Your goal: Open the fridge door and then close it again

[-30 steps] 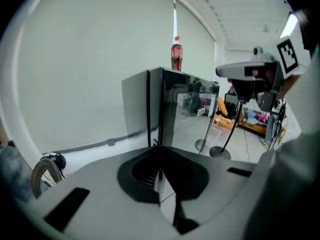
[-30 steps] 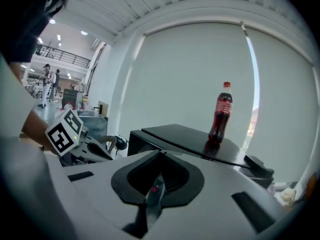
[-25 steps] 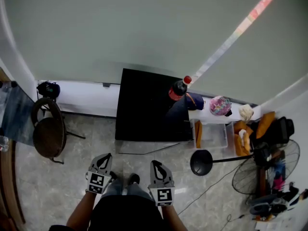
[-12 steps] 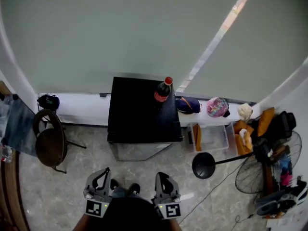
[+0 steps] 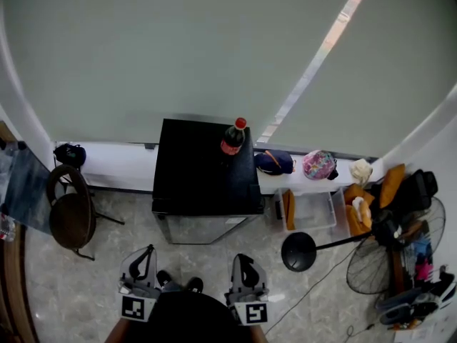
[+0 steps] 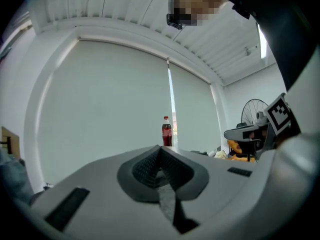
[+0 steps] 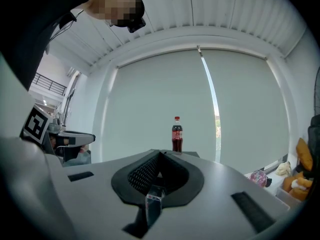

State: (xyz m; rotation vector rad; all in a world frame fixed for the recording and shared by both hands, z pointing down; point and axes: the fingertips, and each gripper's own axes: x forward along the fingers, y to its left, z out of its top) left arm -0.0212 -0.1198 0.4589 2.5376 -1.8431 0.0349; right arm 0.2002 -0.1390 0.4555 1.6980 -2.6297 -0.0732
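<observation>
A small black fridge stands against the pale blind, its door shut and facing me. A cola bottle with a red cap stands on its top; the bottle shows in the left gripper view and the bottle in the right gripper view. My left gripper and right gripper hang side by side near my body, well short of the fridge. Both are shut with nothing between their jaws. The left gripper and right gripper point level toward the fridge.
A dark wooden chair stands left of the fridge. To the right are a clear plastic bin, a floor fan with a round base, bags and a cable on the tiled floor. A white ledge runs along the blind.
Both grippers have slid down toward the frame's bottom edge, closer to my body. The fridge now sits higher and more to the left in the head view.
</observation>
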